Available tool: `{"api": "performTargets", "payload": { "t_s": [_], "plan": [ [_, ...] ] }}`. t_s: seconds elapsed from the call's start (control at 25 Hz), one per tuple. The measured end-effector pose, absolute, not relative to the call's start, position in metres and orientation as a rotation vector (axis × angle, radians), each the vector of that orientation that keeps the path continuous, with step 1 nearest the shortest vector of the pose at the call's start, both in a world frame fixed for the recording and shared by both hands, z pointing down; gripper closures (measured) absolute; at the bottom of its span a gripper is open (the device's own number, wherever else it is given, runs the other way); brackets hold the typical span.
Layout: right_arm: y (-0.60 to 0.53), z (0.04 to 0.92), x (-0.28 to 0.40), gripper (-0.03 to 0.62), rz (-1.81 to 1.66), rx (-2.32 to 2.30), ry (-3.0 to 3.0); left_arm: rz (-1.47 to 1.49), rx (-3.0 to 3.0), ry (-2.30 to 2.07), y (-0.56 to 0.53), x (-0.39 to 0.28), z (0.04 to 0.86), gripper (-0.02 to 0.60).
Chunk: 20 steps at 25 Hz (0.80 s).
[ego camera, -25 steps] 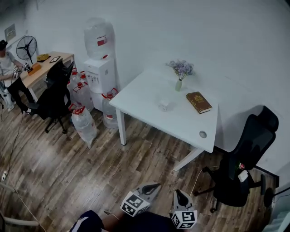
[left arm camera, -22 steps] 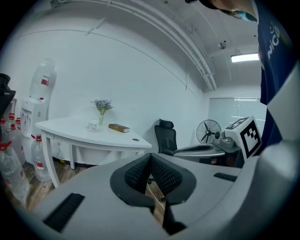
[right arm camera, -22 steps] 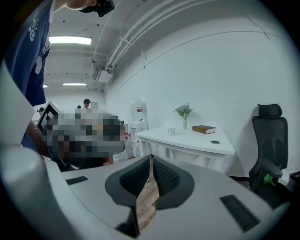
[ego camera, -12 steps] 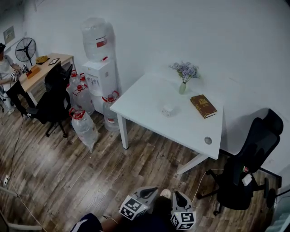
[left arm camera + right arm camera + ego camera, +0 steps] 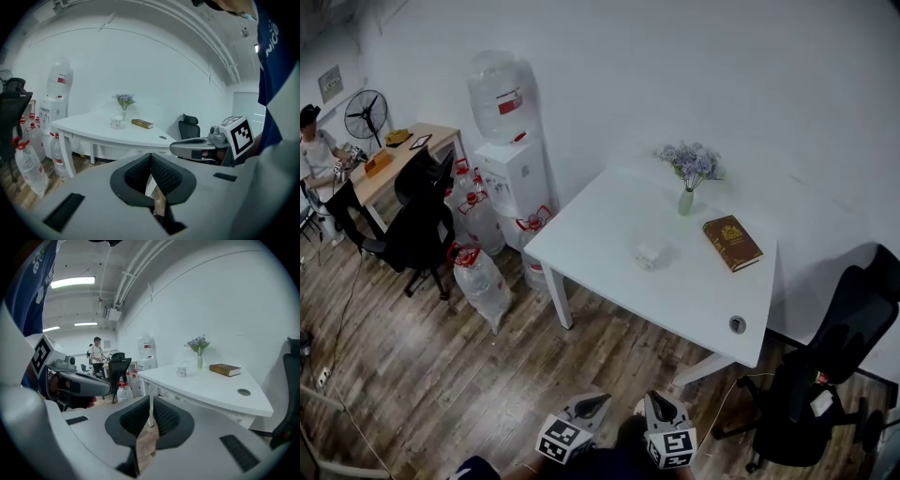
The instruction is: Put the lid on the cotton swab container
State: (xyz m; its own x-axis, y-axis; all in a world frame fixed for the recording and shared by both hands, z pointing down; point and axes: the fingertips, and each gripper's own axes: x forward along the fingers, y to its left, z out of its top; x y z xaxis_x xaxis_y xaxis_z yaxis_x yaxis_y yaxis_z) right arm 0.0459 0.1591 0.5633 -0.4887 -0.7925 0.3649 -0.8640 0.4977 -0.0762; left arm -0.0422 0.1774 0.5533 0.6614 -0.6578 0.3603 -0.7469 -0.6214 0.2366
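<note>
- Your left gripper (image 5: 592,405) sits at the bottom edge of the head view, just left of centre. In its own view the two fingers are pressed together with nothing between them.
- Your right gripper (image 5: 658,403) is just beside it at bottom centre. Its fingers are likewise closed against each other, with only a thin seam between the pads and nothing held.
- Both grippers point up-frame toward the white table (image 5: 591,234) in the middle of the head view. Both are well apart from it, over the wooden floor (image 5: 441,375).
- The cotton swab container (image 5: 649,254) is a small pale box standing near the table's centre. It is too small in every view to tell whether it is open or covered.
- In the left gripper view the container is left of centre, in front of the vase (image 5: 685,201).
- The vase holds purple flowers and stands at the table's far edge, up and right of the container.
- A brown book (image 5: 732,242) lies flat to the right of the container, near the vase.
- A round grommet (image 5: 738,324) is set in the table's lower right corner.
- A black office chair (image 5: 825,375) stands at lower right, beside the table.
- A water dispenser (image 5: 514,164) stands against the wall left of the table, with water jugs (image 5: 481,279) on the floor around it.
- At far upper left are a wooden desk (image 5: 403,155), a fan (image 5: 366,112) and a person (image 5: 317,155).
</note>
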Motion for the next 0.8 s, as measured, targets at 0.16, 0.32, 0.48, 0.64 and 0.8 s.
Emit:
{"api": "performTargets", "payload": {
  "t_s": [0.16, 0.32, 0.48, 0.64, 0.8],
  "plan": [
    [0.095, 0.55, 0.061, 0.54, 0.371, 1.325, -2.548, 0.335, 2.509, -1.142, 0.122, -0.013, 0.547, 0.568],
    [0.032, 0.541, 0.089, 0.54, 0.375, 1.282, -2.606, 0.319, 2.5, -1.188, 0.062, 0.018, 0.541, 0.568],
    [-0.018, 0.537, 0.122, 0.54, 0.442, 1.273, -2.646, 0.245, 2.449, -1.239, 0.012, 0.05, 0.537, 0.568],
    [-0.059, 0.519, 0.14, 0.54, 0.422, 1.274, -2.699, 0.223, 2.445, -1.3, -0.024, 0.069, 0.526, 0.568],
    [-0.09, 0.513, 0.162, 0.54, 0.424, 1.304, -2.686, 0.192, 2.428, -1.343, -0.046, 0.079, 0.526, 0.568]
  ]
}}
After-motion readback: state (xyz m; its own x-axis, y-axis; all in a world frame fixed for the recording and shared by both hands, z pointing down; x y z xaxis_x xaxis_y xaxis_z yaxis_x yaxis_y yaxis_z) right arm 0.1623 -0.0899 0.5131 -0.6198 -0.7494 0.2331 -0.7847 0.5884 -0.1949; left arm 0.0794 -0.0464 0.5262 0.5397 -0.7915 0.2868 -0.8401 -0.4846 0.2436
